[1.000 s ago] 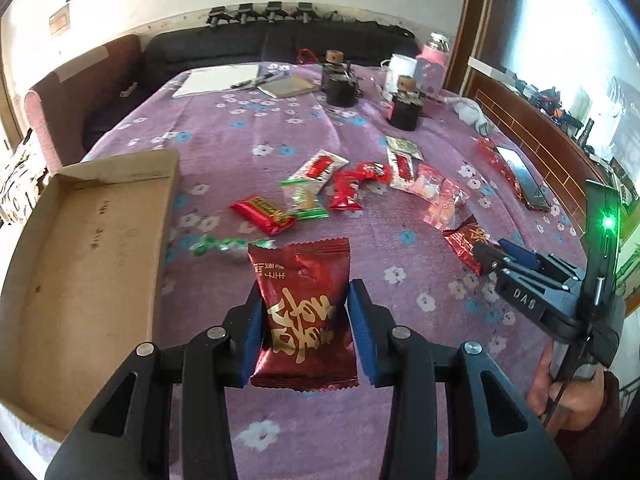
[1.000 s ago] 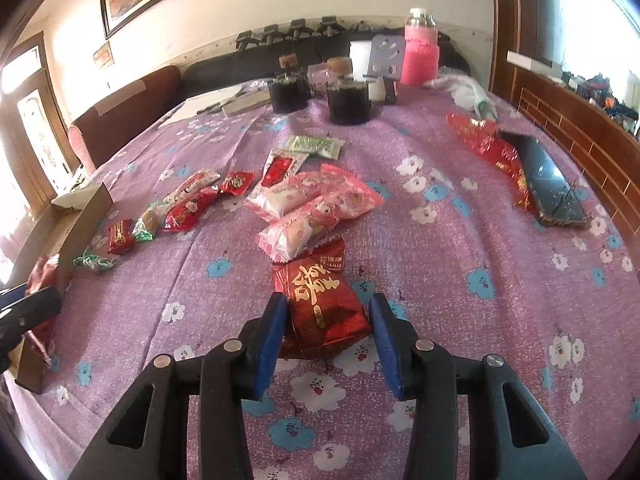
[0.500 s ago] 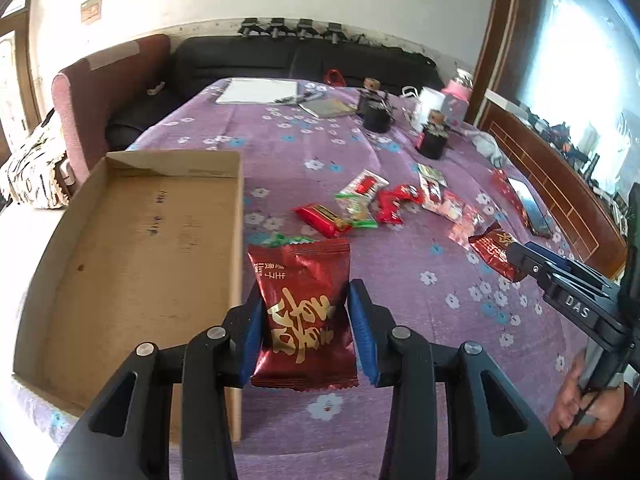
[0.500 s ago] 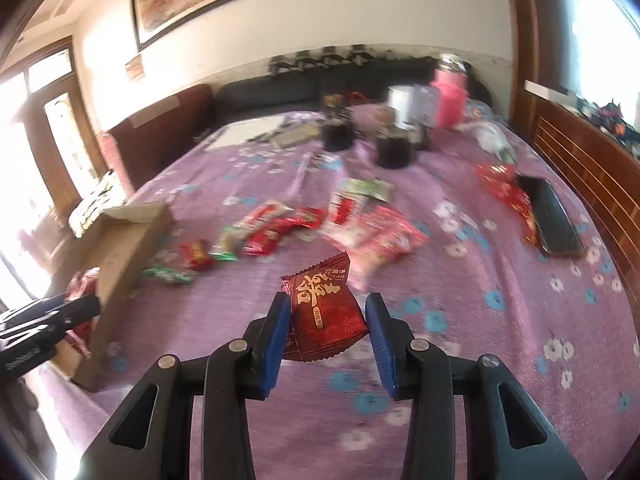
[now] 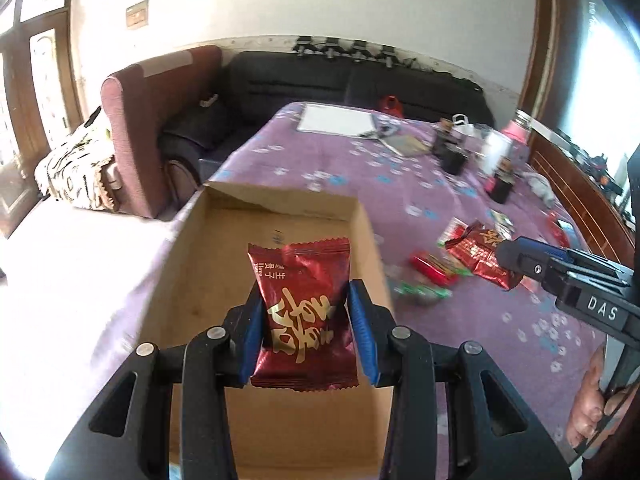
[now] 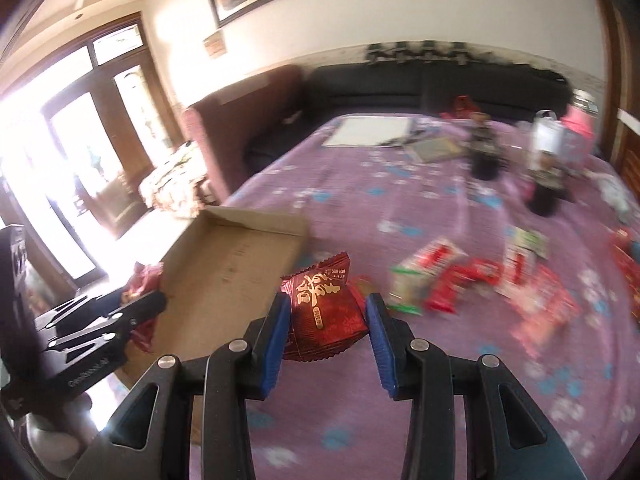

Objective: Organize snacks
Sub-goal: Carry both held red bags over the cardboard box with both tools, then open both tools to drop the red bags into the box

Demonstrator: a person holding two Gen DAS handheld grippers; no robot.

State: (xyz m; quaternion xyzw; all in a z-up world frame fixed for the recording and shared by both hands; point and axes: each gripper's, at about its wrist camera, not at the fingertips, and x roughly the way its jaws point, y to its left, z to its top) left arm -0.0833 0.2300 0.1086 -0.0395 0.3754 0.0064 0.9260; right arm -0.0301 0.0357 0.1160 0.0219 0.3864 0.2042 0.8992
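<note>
Snack packets are shown clamped in both jaws: the left gripper [image 5: 306, 330] packet [image 5: 304, 312] now carried over the cardboard box [image 5: 192, 280], the right gripper [image 6: 326, 336] packet [image 6: 324, 312] brought near its right wall; release is judged next, loose snacks [image 6: 460, 280] remaining on the bench [image 6: 400, 200].

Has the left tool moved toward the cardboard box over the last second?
Yes. The left tool, shut on its red snack packet, has shifted from over the purple tablecloth to above the cardboard box.

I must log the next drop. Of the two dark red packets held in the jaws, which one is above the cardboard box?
The left gripper's packet: the cardboard box lies directly behind it. The right gripper's packet hangs over purple cloth.
</note>
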